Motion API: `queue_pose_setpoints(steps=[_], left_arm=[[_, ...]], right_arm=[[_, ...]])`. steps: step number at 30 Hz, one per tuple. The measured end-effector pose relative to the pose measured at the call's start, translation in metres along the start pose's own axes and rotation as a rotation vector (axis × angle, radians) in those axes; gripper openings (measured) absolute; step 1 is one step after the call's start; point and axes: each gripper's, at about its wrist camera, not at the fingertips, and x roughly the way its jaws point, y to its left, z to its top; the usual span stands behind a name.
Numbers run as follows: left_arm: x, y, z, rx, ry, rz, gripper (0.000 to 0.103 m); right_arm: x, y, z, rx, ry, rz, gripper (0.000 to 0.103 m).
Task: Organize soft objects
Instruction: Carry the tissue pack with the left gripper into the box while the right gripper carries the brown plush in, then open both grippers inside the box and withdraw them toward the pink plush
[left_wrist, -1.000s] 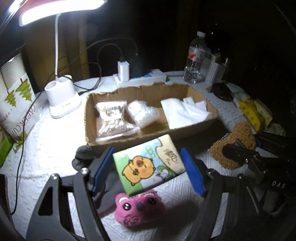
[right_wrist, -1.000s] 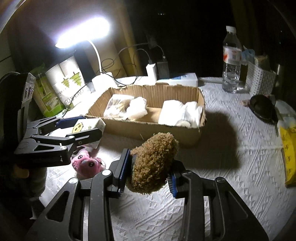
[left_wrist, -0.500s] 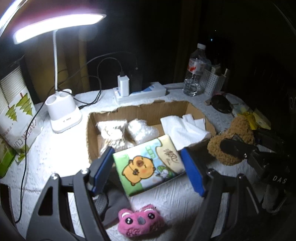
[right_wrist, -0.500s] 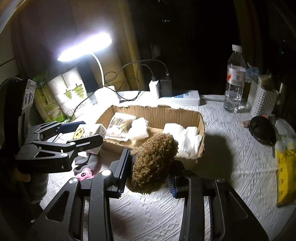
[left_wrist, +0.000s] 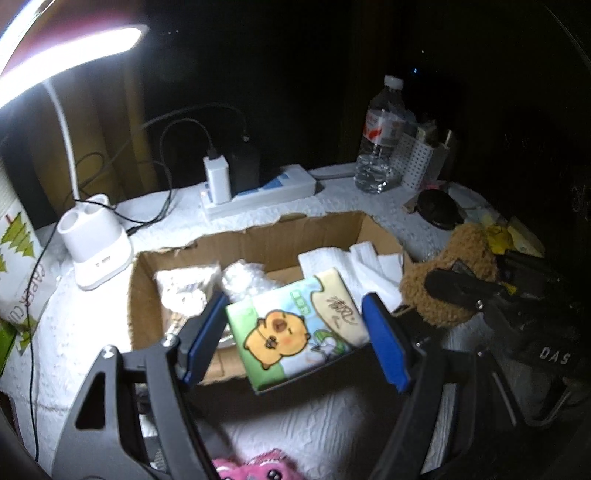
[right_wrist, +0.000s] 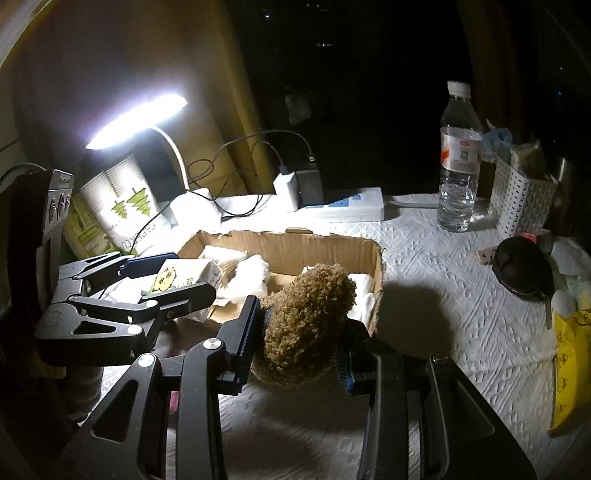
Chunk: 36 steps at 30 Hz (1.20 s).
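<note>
Tissue pack (left_wrist: 295, 328) with its cartoon capybara sits clamped between my left jaws (left_wrist: 295, 339), held above the front wall of the cardboard box (left_wrist: 147, 295). My right jaws (right_wrist: 299, 343) are clenched on a brown fuzzy plush (right_wrist: 306, 321), raised over the box's near right corner. Inside the box lie two clear bagged items (left_wrist: 188, 288) on the left and folded white tissues (left_wrist: 369, 266) on the right. A pink plush toy (left_wrist: 258, 467) rests on the white worktop (right_wrist: 461, 314) below my left jaws. Behind the box stand a lit desk lamp (right_wrist: 140, 118), a power strip (left_wrist: 266, 192) and a water bottle (right_wrist: 458, 162)
</note>
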Motion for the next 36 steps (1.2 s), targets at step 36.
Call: queue_pose_setpoints(steps=[36], left_arm=[[0.051,0.004,-0.001,-0.027,0.111,-0.029,0.08]], right_arm=[[0.042,-0.028,0.002,0.038,0.061,-0.071,0.052]])
